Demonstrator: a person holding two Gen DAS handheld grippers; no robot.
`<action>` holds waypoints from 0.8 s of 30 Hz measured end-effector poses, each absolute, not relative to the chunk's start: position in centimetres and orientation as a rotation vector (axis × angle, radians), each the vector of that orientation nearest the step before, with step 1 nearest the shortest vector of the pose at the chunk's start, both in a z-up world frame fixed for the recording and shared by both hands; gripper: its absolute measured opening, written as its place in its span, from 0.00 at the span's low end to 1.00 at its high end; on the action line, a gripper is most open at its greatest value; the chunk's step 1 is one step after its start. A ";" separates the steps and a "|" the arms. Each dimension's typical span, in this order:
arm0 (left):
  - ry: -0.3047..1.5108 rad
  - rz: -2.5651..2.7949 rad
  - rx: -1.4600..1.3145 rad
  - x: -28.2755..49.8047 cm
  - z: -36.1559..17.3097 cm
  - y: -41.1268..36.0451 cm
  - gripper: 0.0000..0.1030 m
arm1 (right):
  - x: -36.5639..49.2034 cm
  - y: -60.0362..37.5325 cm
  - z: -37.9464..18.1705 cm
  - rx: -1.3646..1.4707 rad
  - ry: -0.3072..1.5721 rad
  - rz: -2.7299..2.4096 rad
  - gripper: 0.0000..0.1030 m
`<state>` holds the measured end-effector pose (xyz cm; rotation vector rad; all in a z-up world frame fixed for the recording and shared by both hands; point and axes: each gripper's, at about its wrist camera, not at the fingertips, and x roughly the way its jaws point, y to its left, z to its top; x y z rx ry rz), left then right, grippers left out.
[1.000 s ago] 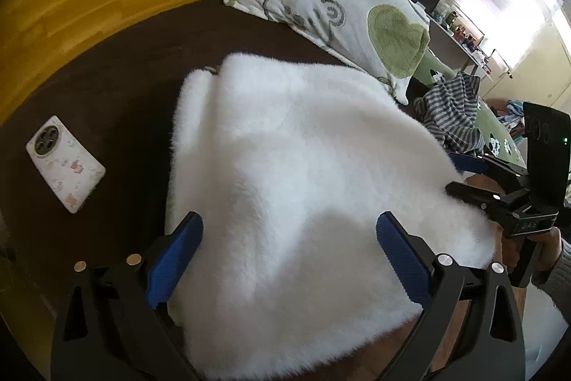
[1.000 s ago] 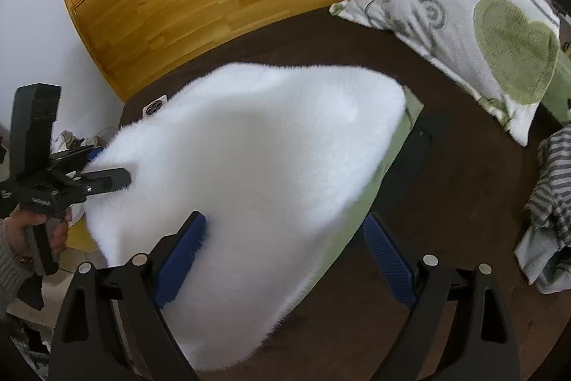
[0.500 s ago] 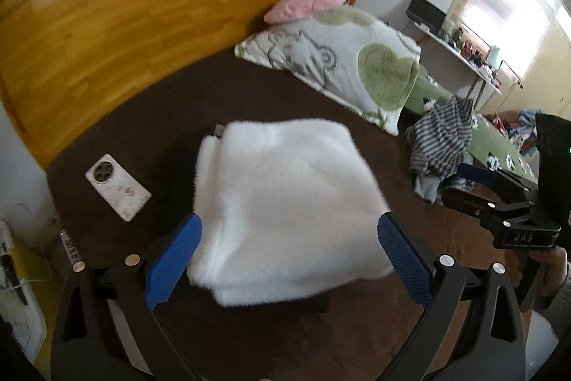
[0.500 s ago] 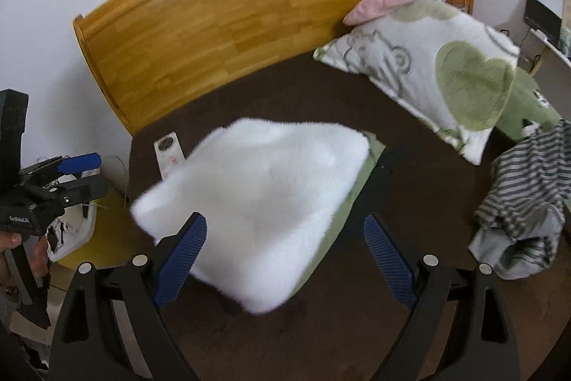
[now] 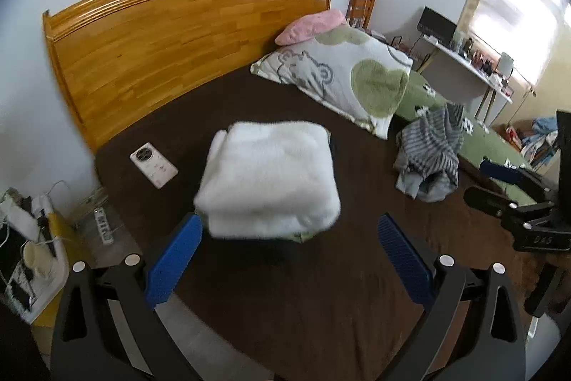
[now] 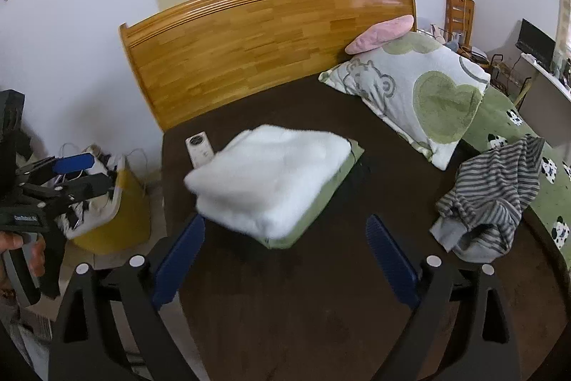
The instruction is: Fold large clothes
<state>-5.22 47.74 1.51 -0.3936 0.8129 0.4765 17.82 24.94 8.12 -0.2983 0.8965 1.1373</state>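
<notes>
A white fluffy garment with a green lining lies folded into a thick square on the dark brown bed; in the right wrist view the same garment shows its green edge at the right side. My left gripper hangs open, pulled back from the bundle's near edge, nothing between its blue pads. My right gripper is open too, just short of the bundle. Each gripper shows in the other's view, at the far side edge, held by a hand.
A striped grey garment lies crumpled to the right. A bear-print pillow and a pink cushion rest by the wooden headboard. A white phone lies left of the bundle. Clutter and a yellow bin stand beside the bed.
Both grippers have drawn back and upward from the white garment, which was close under them a second ago. It now lies alone as a folded square.
</notes>
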 end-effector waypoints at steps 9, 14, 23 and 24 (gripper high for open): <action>0.833 0.568 -0.437 -8.4 0.5 39.7 0.94 | 13.3 18.3 7.4 -0.328 0.915 1.117 0.88; 0.852 0.580 -0.407 -9.5 0.3 35.5 0.94 | 11.6 15.2 7.4 -0.304 0.956 1.090 0.88; 0.874 0.593 -0.386 -10.7 0.6 31.2 0.94 | 8.5 12.1 8.5 -0.294 0.963 1.071 0.89; 0.877 0.601 -0.388 -10.7 0.5 31.0 0.94 | 8.4 12.0 8.3 -0.291 0.970 1.075 0.89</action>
